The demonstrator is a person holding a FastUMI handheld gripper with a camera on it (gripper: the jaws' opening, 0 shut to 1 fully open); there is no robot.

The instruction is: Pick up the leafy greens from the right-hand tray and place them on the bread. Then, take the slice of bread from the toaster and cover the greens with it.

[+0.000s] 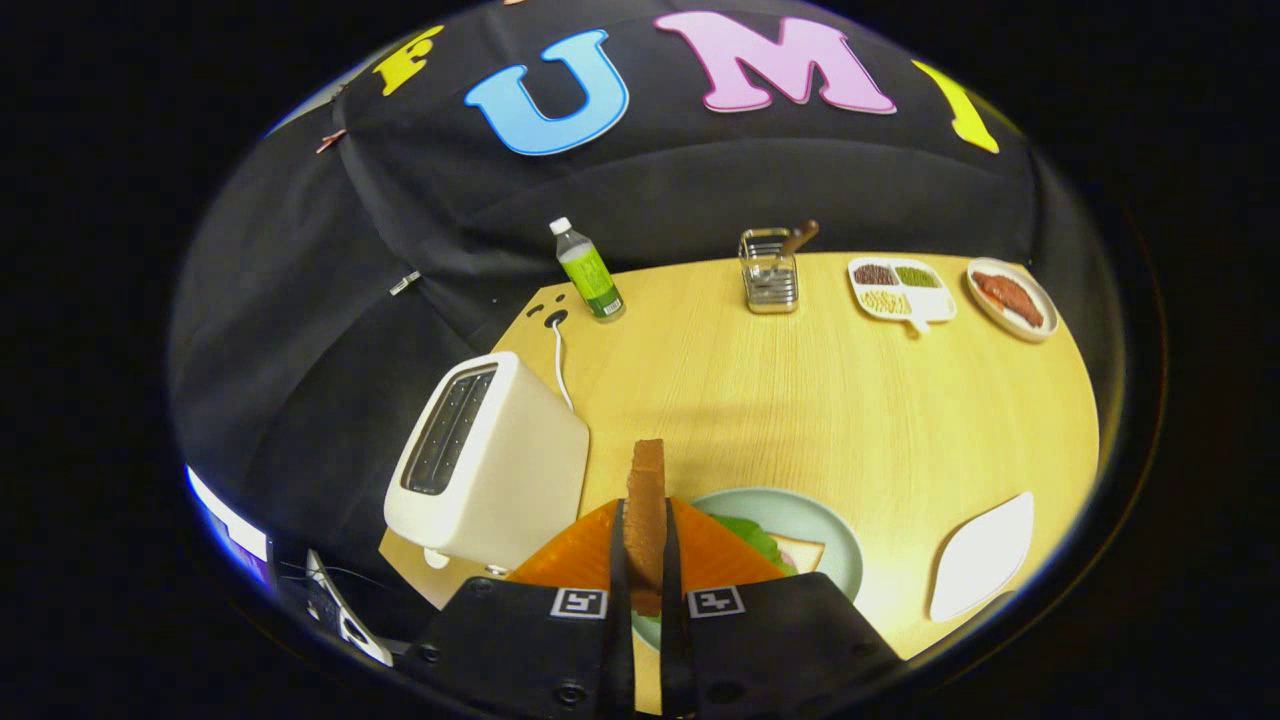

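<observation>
2 fingers (620, 560) pinch the upright bread slice (646, 500) between them.

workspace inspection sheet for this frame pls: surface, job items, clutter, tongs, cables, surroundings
Surface: light wooden table, round-edged.
Job's things: bread slice held edge-up between the fingers; pale green plate just beyond them, carrying leafy greens on a bottom bread slice; white toaster to the left, slots look empty; white tray to the right of the plate, bare.
Clutter: green-label bottle, wire utensil holder, divided dish of beans, plate of meat, all along the far edge.
Tongs: shut on the bread slice, above the plate's near side.
Cables: white cord running from the toaster to a table port.
Surroundings: black cloth wall.
</observation>
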